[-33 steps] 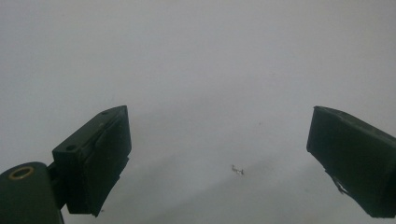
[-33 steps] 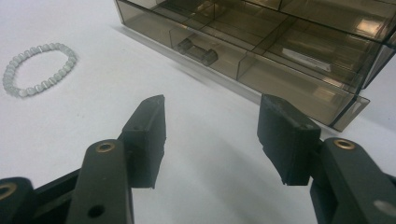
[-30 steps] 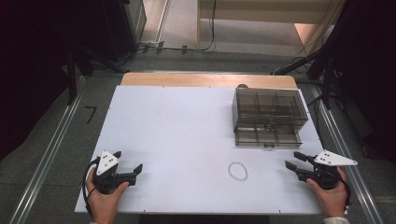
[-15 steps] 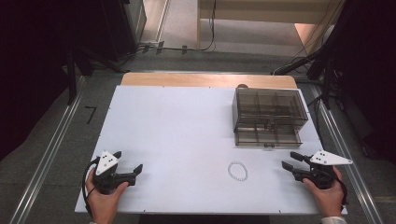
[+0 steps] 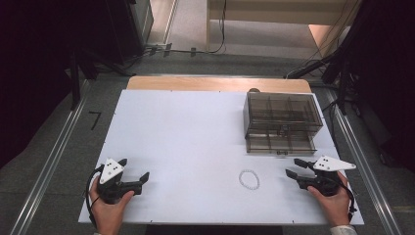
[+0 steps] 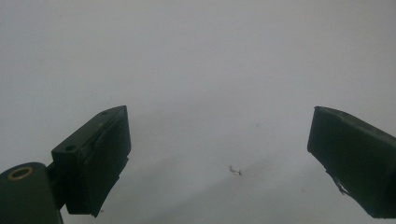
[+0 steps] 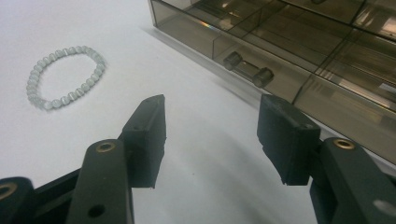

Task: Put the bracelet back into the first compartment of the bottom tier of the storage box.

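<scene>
A pale beaded bracelet [image 5: 249, 179] lies flat on the white table [image 5: 195, 142], right of centre near the front. In the right gripper view the bracelet [image 7: 65, 74] sits up and to the left of the jaws. My right gripper [image 5: 292, 169] is open, just right of the bracelet and in front of a smoky clear drawer box [image 5: 281, 122]. The box front [image 7: 299, 51] and its drawer handle [image 7: 247, 69] show close ahead of the right gripper [image 7: 211, 135]. My left gripper [image 5: 133, 171] rests open at the front left over bare table [image 6: 219, 149].
The drawer box stands at the back right of the table with divided compartments on top. A wooden strip [image 5: 215, 83] runs along the far edge. Metal rails [image 5: 49, 161] flank the table on both sides, with dark equipment and cables behind.
My right gripper has shifted left and slightly forward, closer to the bracelet. The left gripper has stayed in place.
</scene>
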